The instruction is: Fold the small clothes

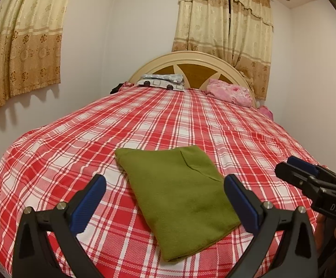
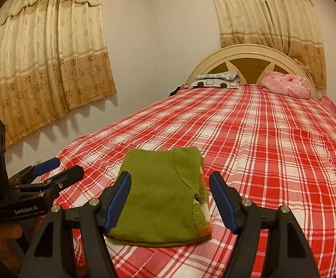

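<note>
your left gripper [image 1: 164, 197], marked "genrobot.ai", hangs with its jaws apart and empty. one folded green garment [image 1: 179, 199] lies on the plaid bed [image 1: 52, 162]. your right gripper [image 2: 170, 199], marked "das", is spread wide too, empty.

Both wrist cameras look low, close across the bed [image 1: 75, 139] toward the headboard [image 1: 191, 58].

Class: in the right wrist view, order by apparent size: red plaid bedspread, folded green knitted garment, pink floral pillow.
1. Red plaid bedspread
2. Folded green knitted garment, though nearness enlarges it
3. Pink floral pillow
</note>
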Motion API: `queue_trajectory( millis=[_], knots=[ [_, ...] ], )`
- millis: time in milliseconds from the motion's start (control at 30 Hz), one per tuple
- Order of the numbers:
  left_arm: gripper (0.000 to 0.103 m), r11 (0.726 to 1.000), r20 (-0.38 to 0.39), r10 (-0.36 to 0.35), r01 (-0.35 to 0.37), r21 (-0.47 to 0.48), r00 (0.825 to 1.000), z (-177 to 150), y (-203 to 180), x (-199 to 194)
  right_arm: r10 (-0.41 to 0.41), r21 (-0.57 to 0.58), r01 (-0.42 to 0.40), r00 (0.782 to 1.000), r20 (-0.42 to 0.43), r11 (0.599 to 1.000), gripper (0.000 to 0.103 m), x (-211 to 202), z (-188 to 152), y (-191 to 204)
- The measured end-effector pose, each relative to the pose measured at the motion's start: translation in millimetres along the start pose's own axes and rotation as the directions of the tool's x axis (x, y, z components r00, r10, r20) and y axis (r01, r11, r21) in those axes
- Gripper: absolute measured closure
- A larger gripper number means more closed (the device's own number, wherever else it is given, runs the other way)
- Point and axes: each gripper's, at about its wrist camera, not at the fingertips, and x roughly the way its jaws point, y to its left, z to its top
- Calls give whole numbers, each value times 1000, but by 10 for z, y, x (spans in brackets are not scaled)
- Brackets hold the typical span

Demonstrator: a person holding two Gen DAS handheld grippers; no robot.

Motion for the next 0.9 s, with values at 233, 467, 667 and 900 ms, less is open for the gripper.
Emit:
queue_trajectory(
  millis=[233, 467, 667, 900],
  knots=[
    [0, 1000, 40, 19, -19, 3, 999, 46, -10, -81, -5, 7, 5, 1000, 19, 1000, 33, -56, 37, -29],
    [0, 1000, 71, 22, -23, 13, 997, 87, -14, -138, -11, 15, 11, 999, 35, 1000, 33, -136, 86, -80],
    [0, 999, 67, 29, -30, 15, 997, 73, -8, -119, -7, 12, 6, 999, 41, 1000, 33, -157, 117, -59],
    [0, 999, 70, 27, -28, 15, 997, 28, -6, -113, 2, -3, -2, 1000, 27, 1000, 32, -137, 77, -15]
  ],
)
